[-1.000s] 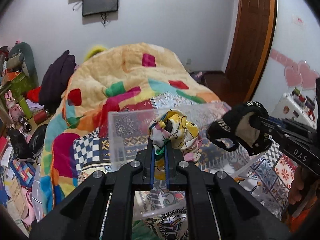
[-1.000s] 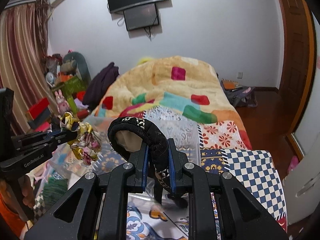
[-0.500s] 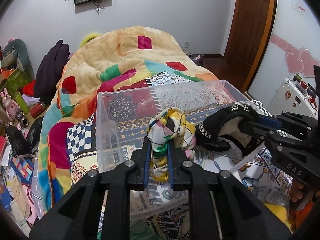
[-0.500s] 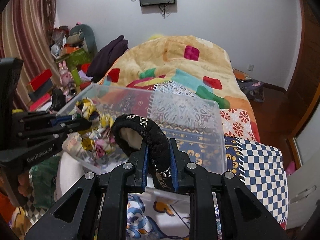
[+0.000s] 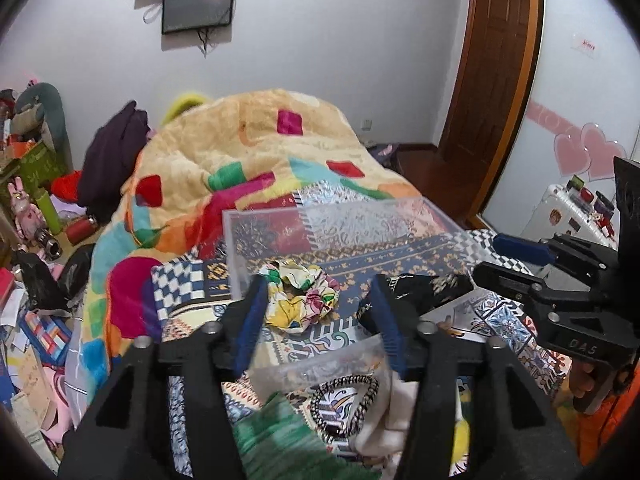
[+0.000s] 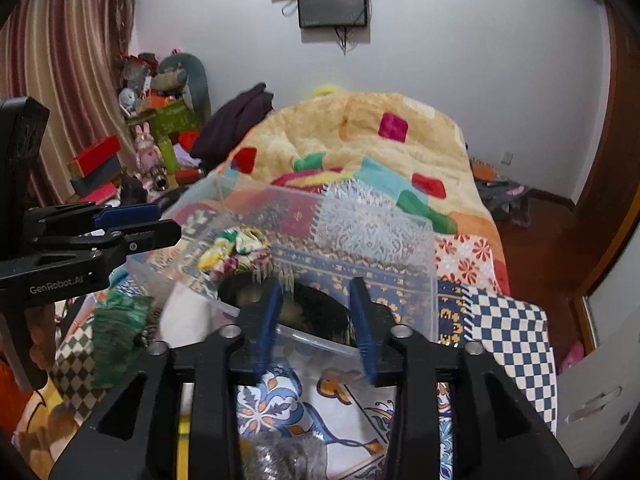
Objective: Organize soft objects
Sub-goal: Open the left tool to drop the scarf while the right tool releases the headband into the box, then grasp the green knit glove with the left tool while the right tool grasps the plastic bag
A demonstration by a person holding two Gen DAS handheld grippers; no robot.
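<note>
A floral scrunchie lies loose on the floor of a clear plastic box on the bed. A black padded band with gold trim lies to its right in the same box. My left gripper hovers over the scrunchie with its jaws opening, the pads apart from it. My right gripper hangs above the black band with its jaws opening too, and nothing is pressed between them.
Outside the box's near wall lie a green cloth, a black-and-white hair band and a white cloth. A colourful patchwork quilt is heaped behind the box. Clutter fills the floor at the left.
Both grippers went from shut to open. The scrunchie left the left gripper and the black band left the right one; both now rest in the box.
</note>
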